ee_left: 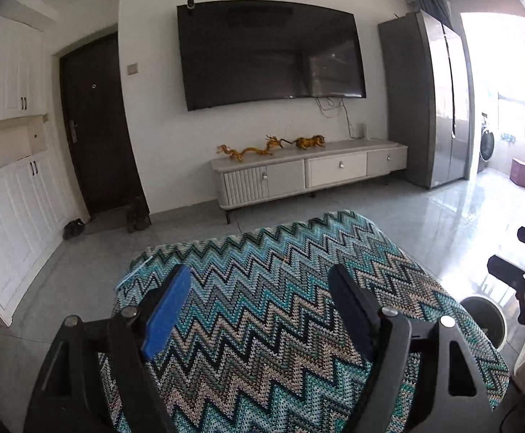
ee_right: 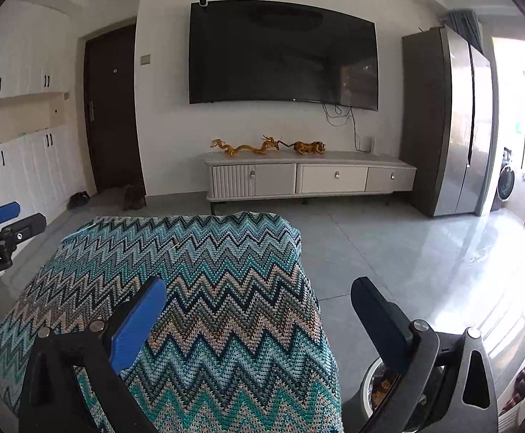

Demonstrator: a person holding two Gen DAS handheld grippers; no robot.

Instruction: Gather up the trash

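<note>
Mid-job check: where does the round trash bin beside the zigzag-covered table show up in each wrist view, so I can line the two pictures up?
Left wrist: the trash bin sits low at the right edge, on the floor just right of the zigzag cloth.
Right wrist: the trash bin is at bottom right, partly hidden behind the right gripper finger.
Shared landmark: the wall TV.

Round white-rimmed trash bin [ee_right: 378,386] on floor beside zigzag-cloth table [ee_right: 197,288], scraps inside.

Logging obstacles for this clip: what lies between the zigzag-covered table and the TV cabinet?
Only bare grey tiled floor separates the zigzag-covered table from the TV cabinet, with nothing standing in that stretch. Both wrist views show it.
</note>
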